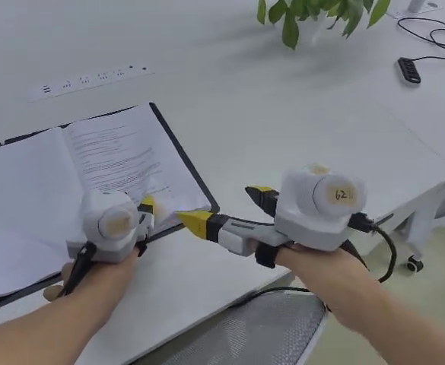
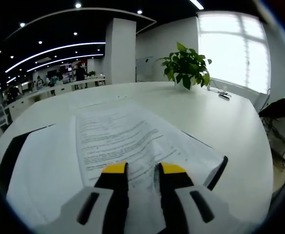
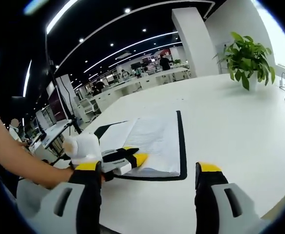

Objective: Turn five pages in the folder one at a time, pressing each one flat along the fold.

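Where the open folder [image 1: 181, 157] lies at the left of the white table [image 1: 283, 114], the left gripper [image 2: 138, 168] sits at the near edge of its right-hand page [image 1: 123, 152], jaws narrowly apart; whether they pinch the sheet cannot be told. Just right of the folder, the right gripper [image 1: 228, 207] hovers over the table, jaws spread wide and holding nothing.

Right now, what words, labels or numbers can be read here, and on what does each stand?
"62", possibly "G2", handwritten on the round sticker on the right hand-held gripper.
Printed lines on the open page of the folder: too small to read.
Markings on the power strip: blurred, unreadable.
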### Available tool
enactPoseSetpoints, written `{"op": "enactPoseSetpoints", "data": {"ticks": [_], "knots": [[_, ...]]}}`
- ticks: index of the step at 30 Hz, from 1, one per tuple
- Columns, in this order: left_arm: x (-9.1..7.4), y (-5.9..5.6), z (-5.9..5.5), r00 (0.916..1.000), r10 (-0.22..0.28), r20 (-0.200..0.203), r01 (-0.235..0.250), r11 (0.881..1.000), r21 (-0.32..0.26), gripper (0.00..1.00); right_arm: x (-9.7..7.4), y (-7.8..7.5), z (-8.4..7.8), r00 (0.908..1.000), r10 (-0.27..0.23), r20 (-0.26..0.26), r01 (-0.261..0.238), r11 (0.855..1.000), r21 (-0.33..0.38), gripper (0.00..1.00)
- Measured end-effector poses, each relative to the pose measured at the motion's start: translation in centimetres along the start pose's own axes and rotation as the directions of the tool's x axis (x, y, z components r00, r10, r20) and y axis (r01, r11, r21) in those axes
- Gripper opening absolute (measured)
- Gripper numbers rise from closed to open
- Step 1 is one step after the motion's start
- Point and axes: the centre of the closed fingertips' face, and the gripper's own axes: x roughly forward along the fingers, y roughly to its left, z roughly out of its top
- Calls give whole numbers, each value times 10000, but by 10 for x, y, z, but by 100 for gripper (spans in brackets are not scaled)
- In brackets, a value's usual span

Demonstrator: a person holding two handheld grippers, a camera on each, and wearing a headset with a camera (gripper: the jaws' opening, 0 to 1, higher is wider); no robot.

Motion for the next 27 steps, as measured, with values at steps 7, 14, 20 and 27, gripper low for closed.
{"op": "enactPoseSetpoints", "data": {"ticks": [7, 14, 20, 27], "knots": [[1, 1, 0, 10000, 85, -30, -86, 9992, -388, 21, 29, 5, -8, 9974, 532, -484, -527, 9985, 114, 73], [-1, 1, 1, 10000, 36, 13, -35, 9959, -906, 18, 48, 6, -15, 9959, 694, -588, -674, 9971, 361, 68], [-2, 1, 2, 10000, -5, 37, 9, 9960, -889, 18, 65, -1, -27, 9940, 669, -865, -563, 9913, 1191, 61], [-3, 1, 2, 10000, -34, 41, 38, 9962, -876, 18, 71, -14, -41, 9931, 316, -1126, -100, 9823, 1870, 53]]}}
